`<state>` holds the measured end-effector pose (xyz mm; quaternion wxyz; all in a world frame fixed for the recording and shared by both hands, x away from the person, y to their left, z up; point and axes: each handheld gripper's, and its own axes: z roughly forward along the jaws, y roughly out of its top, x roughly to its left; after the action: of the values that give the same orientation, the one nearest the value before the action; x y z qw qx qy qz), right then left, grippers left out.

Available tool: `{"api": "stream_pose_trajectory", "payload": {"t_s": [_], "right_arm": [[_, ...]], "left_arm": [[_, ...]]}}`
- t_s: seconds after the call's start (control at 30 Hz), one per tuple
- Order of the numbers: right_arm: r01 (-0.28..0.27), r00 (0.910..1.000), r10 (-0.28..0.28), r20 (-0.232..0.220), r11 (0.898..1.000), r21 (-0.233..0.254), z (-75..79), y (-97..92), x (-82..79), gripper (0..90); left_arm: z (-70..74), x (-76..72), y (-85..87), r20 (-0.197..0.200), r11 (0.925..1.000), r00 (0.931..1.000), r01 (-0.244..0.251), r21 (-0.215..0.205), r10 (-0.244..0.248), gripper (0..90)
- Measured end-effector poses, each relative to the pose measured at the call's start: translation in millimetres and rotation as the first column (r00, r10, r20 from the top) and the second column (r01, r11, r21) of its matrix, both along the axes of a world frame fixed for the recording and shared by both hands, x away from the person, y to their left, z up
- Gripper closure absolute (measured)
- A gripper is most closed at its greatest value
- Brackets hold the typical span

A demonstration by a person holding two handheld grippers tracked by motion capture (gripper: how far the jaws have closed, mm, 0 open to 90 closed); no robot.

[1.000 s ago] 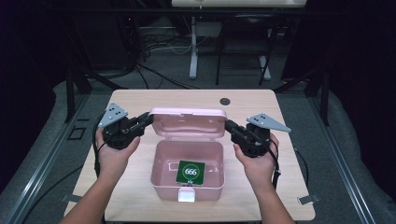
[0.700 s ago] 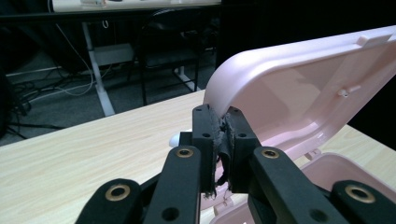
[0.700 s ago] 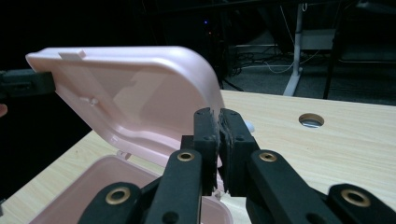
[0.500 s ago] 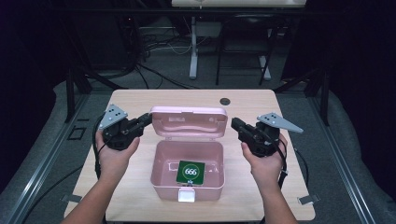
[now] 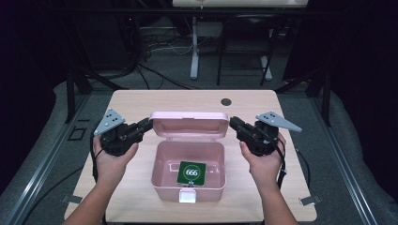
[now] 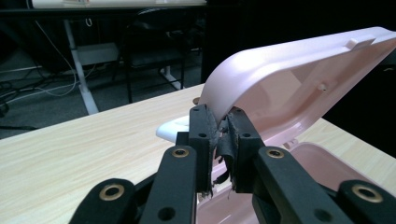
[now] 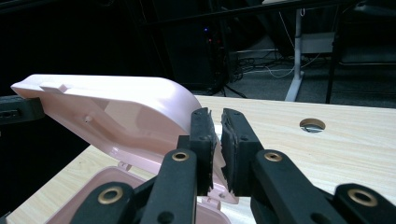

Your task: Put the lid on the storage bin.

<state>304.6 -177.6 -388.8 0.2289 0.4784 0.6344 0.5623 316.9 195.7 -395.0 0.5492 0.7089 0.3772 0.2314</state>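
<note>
On the left of the high view, the left gripper (image 5: pixel 146 125) is held in the person's left hand (image 5: pixel 112 157), pointing inward at the left end of the raised lid (image 5: pixel 189 125) of a pink box (image 5: pixel 189 174). In the left gripper view its jaws stand nearly pressed together, with only a narrow slit between the pads, and they have just been opening a little; the tips sit right at the curved corner of the lid, but whether the pads pinch its edge I cannot tell.

The pink box rests in the middle of the wooden tabletop (image 5: pixel 141 101), near the person's edge, its lid hinged up at the back and tilted over the open tub. A green card (image 5: pixel 191 172) marked 666 lies flat on the floor of the tub, and a pale latch (image 5: pixel 189 196) hangs on the front wall. Behind the box, a small round hole (image 5: pixel 226 101) shows in the tabletop.

On the right, the right gripper (image 5: pixel 232 123), held in the right hand (image 5: pixel 263 161), points at the lid's right end. Its jaws are likewise almost together, having just been opening slightly, and nothing sits between the tips; the lid's rounded corner lies just beside the left-hand jaw in the right gripper view.
</note>
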Motion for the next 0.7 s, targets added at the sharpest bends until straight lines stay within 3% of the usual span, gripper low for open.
{"api": "stream_pose_trajectory", "payload": {"t_s": [0.2, 0.7], "right_arm": [[-0.007, 1.0000, 0.007, 0.000, 1.000, -0.004, 0.2, -0.2, -2.0, 82.4], [-0.020, 0.9998, 0.020, 0.001, 1.000, 0.001, 0.3, -1.7, -4.9, 77.0]], "left_arm": [[-0.7, -4.1, 2.1, -0.010, 0.9998, 0.9999, 0.011, -0.016, -0.011, 81.0], [-2.1, -18.2, 4.5, -0.003, 0.9993, 0.9993, 0.036, -0.006, -0.036, 77.5]]}}
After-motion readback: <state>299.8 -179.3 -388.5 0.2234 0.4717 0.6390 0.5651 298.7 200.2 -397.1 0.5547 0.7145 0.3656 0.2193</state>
